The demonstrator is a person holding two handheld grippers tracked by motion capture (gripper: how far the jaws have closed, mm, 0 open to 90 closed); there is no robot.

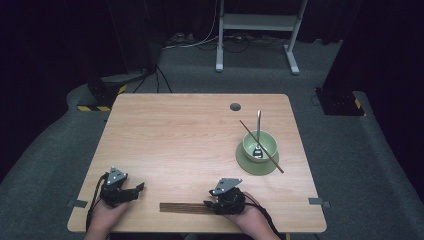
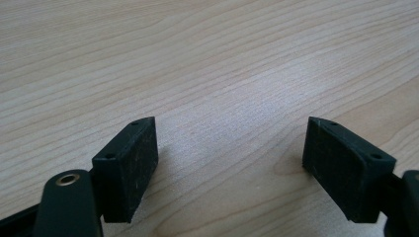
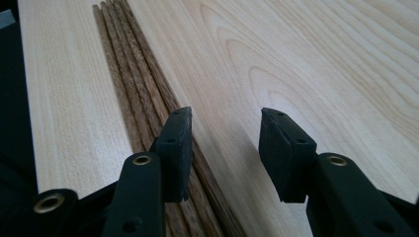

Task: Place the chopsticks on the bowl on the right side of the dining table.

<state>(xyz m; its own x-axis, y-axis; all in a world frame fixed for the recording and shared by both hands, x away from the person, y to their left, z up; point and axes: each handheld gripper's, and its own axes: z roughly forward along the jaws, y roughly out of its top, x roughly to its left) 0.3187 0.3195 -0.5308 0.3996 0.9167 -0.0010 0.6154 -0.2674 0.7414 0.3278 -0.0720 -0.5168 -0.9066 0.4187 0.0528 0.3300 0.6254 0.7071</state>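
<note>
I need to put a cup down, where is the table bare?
The table's whole left and middle are bare, from the far edge down to the left gripper. Crowded spots: the green bowl on its plate at right, and the chopsticks at the near edge beside the right gripper.

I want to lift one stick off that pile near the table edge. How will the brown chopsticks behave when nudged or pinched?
The chopsticks look thin, straight and stiff, so probably light and unbending. Lying packed side by side, a nudge would likely roll or scatter them. Flat on the table, one may be hard to pinch; the right hand-held gripper is open beside them.
</note>
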